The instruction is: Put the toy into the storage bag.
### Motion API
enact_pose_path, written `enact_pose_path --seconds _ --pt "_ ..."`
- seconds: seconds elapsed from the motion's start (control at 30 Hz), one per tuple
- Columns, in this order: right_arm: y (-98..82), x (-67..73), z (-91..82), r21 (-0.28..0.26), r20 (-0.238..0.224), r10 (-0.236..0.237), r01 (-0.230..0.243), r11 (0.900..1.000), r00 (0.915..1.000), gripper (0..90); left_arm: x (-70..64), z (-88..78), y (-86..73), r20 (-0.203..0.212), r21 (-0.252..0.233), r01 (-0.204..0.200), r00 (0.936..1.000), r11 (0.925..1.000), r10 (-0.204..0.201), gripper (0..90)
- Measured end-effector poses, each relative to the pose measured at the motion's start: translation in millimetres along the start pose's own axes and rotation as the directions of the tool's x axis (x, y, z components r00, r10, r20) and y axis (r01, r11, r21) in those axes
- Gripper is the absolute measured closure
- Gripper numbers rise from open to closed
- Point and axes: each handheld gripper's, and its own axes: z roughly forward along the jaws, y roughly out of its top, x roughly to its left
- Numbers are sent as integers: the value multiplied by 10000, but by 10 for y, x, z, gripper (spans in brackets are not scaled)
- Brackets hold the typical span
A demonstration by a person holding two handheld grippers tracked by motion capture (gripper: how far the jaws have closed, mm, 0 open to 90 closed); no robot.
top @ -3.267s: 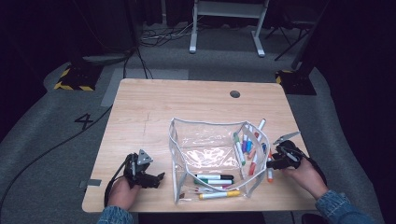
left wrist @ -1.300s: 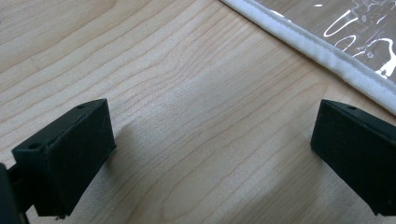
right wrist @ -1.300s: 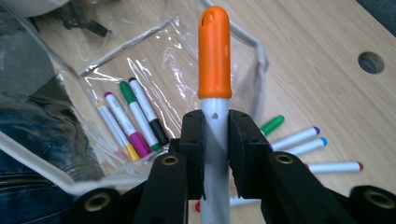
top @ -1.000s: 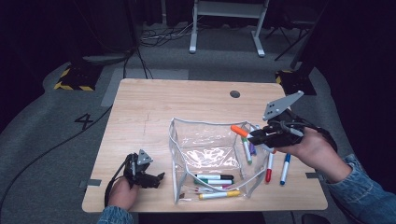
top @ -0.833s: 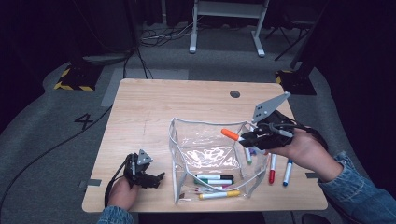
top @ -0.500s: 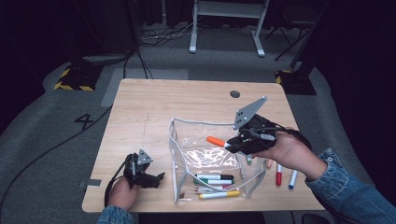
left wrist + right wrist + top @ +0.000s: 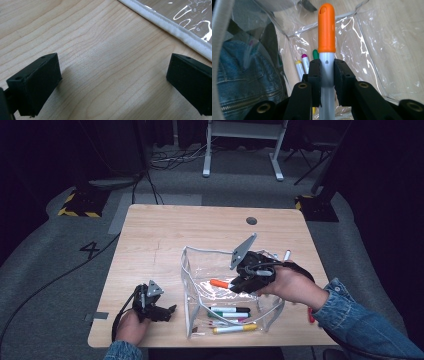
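A clear plastic pouch (image 7: 185, 290) with white trim stands open on the wooden table (image 7: 165, 235). My right gripper (image 7: 235, 287) is over the pouch's opening and shut on a grey marker with an orange cap (image 7: 219, 283), which points left. In the right gripper view the orange-capped marker (image 7: 326, 30) sticks out between the pads (image 7: 314, 72) of my right gripper (image 7: 327, 67), inside the pouch's walls (image 7: 372, 37). Several markers (image 7: 230, 310) lie on the pouch's bottom. My left gripper (image 7: 170, 311) rests open on the table at the front left, its jaws wide with bare wood between them (image 7: 112, 80).
A marker (image 7: 286, 255) lies on the table just right of the pouch, and a red one (image 7: 311, 315) shows under the right sleeve. The pouch's white trim (image 7: 175, 27) runs just beyond the left gripper. A round cable hole (image 7: 251, 220) sits near the far edge.
My right gripper has carried the orange-capped marker left and down, from beside the pouch's right edge to inside its opening. The left gripper has stayed put.
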Motion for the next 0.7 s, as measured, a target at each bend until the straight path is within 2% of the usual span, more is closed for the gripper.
enact_pose_path --seconds 0.17,0.3,0.53,0.7 --pt "28 -9 173 581 -179 -116 126 9982 9998 768 2 -1 1 -18 7 -34 10000 10000 34 0" --pt "70 1 326 1234 -266 -265 295 9919 9993 768 2 -1 1 -21 7 -40 10000 10000 40 0" --pt "126 14 603 2333 -477 -532 630 9704 9974 768 1 -1 0 -13 5 -29 10000 10000 29 0" --pt "132 32 772 3069 -665 -605 782 9485 9959 767 2 -1 1 -20 4 -38 10000 10000 38 0"
